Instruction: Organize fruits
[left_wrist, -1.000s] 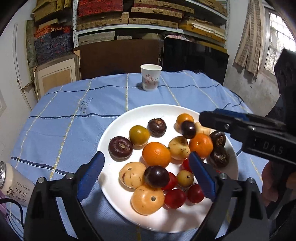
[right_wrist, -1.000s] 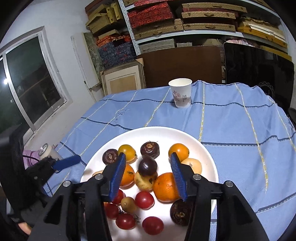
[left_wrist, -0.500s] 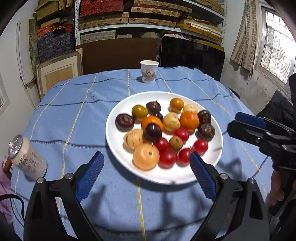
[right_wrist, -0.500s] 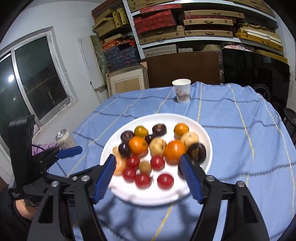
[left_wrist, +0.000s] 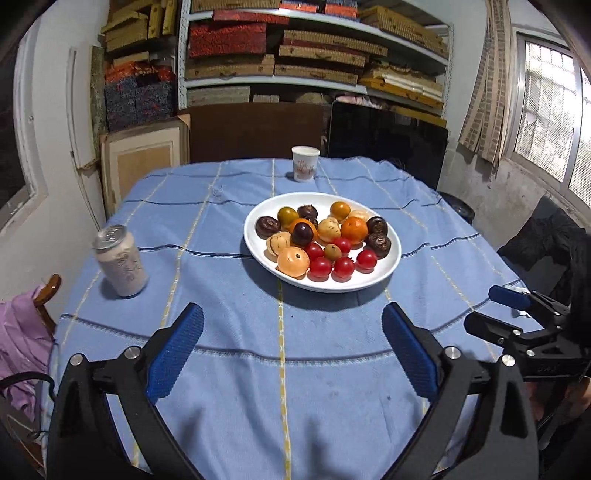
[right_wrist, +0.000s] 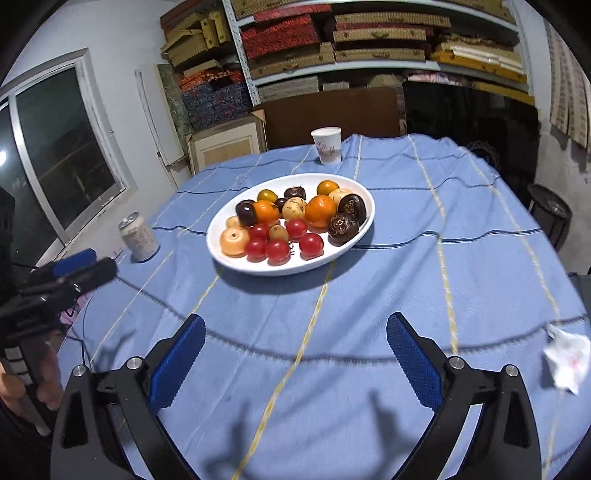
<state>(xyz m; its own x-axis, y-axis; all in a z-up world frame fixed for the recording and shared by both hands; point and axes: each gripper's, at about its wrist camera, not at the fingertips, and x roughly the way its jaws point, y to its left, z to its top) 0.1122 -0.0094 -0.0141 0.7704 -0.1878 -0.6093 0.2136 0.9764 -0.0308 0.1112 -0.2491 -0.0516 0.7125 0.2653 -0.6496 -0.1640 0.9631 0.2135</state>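
Lying oval plate (long axis left-right), fruits clustered

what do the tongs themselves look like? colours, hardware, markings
Both alike: the left tongs and right tongs have black angular plastic arms, blue ribbed finger pads, and silver round bolts at the joints. Embossed lettering shows on the right body in the left view, unreadable. A bare hand grips the left one.

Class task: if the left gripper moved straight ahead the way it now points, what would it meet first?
Probably the white plate of fruit: the open left gripper hangs over bare blue tablecloth, with the plate's near rim ahead. Its height is unclear.
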